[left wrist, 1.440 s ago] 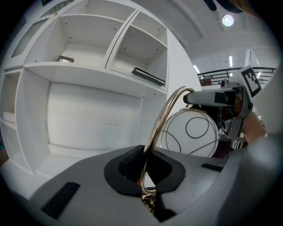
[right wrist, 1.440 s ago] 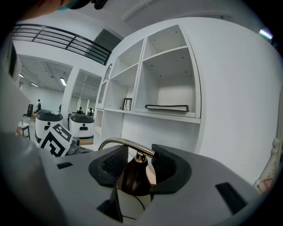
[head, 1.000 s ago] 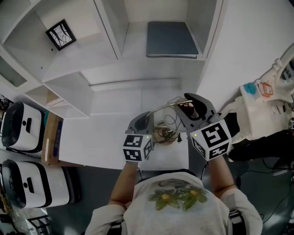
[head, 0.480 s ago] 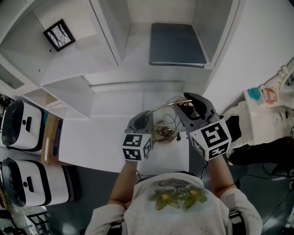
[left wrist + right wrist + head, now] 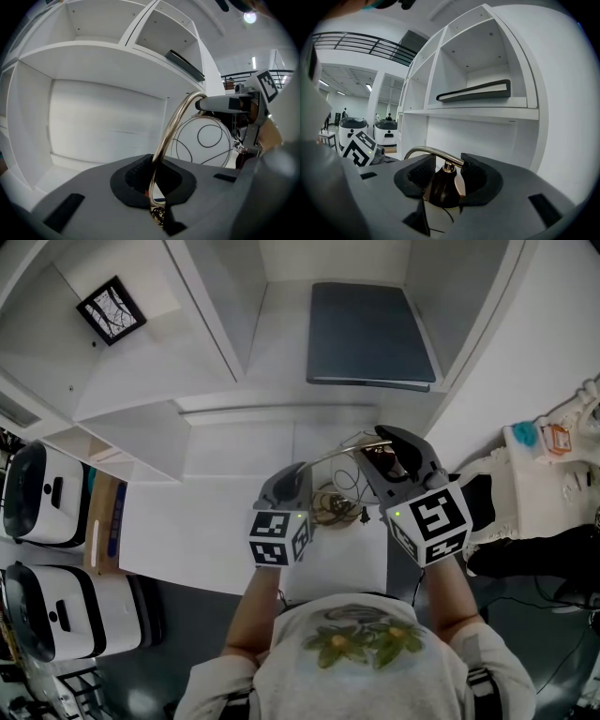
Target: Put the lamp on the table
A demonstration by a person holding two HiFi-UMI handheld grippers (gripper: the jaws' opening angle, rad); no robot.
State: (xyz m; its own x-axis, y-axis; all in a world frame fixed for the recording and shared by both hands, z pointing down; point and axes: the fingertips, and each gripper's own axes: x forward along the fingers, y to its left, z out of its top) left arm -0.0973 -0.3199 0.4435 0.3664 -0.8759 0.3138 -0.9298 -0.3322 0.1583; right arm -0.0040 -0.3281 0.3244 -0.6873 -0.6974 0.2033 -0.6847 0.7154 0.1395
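The lamp has a curved brass arm (image 5: 339,452), a dark bronze cap (image 5: 442,185) and a white globe shade (image 5: 202,139) with thin black lines. It hangs just above the white table (image 5: 211,521), near its front right corner. My left gripper (image 5: 292,486) is shut on the lower part of the brass arm (image 5: 169,136). My right gripper (image 5: 390,461) grips the dark cap from both sides where the arm (image 5: 433,153) joins it. In the head view the lamp's foot (image 5: 330,508) lies between the two grippers, partly hidden by them.
A white shelf unit rises behind the table, with a dark grey book (image 5: 370,334) on one shelf and a small framed picture (image 5: 111,310) at the upper left. Two white machines (image 5: 45,498) stand on the left, white equipment (image 5: 539,474) on the right.
Both grippers and the lamp keep their place. The head view has tilted a little, so the shelf and book look larger and nearer.
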